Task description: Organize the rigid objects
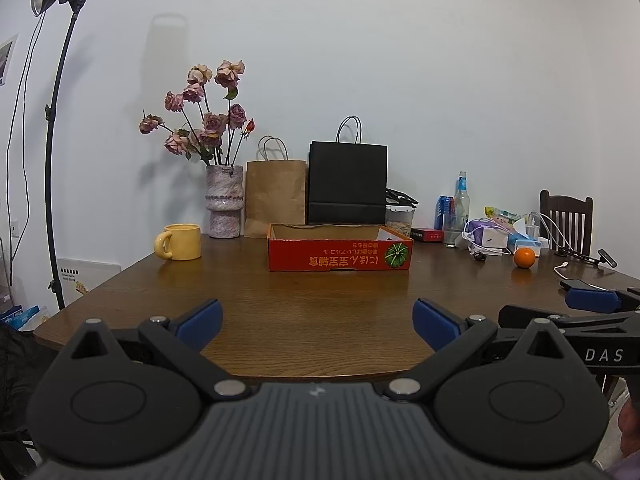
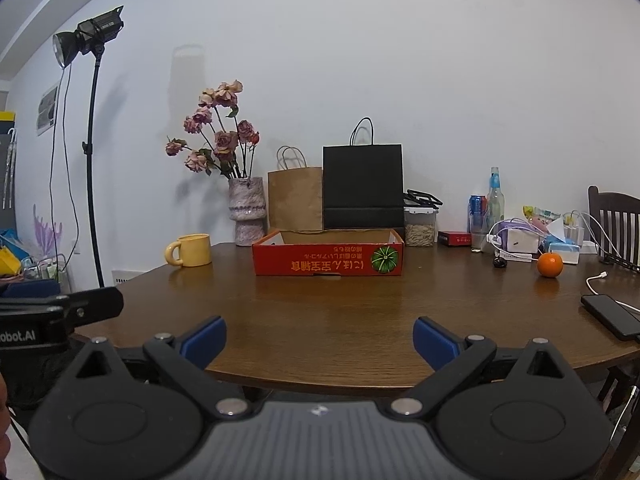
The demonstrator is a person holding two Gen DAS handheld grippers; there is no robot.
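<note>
A shallow red cardboard box (image 1: pixel 340 258) (image 2: pixel 328 261) with a pumpkin picture sits mid-table, its inside hidden by its front wall. A yellow mug (image 1: pixel 179 241) (image 2: pixel 191 250) stands to its left and an orange (image 1: pixel 524 258) (image 2: pixel 549 264) far to its right. My left gripper (image 1: pixel 318 322) is open over the table's near edge, holding nothing. My right gripper (image 2: pixel 320 338) is open too, also empty, beside the left one. One blue pad of the right gripper (image 1: pixel 592 300) shows at the right of the left wrist view.
A vase of dried roses (image 1: pixel 224 204) (image 2: pixel 247 210), a brown paper bag (image 1: pixel 275 198) and a black paper bag (image 1: pixel 347 182) line the wall. Bottle, can, chargers and cables (image 2: pixel 516 236) crowd the right. A phone (image 2: pixel 612 316) lies at the right edge. A chair (image 1: pixel 566 216) and light stand (image 1: pixel 56 152) flank the wooden table (image 1: pixel 320 300).
</note>
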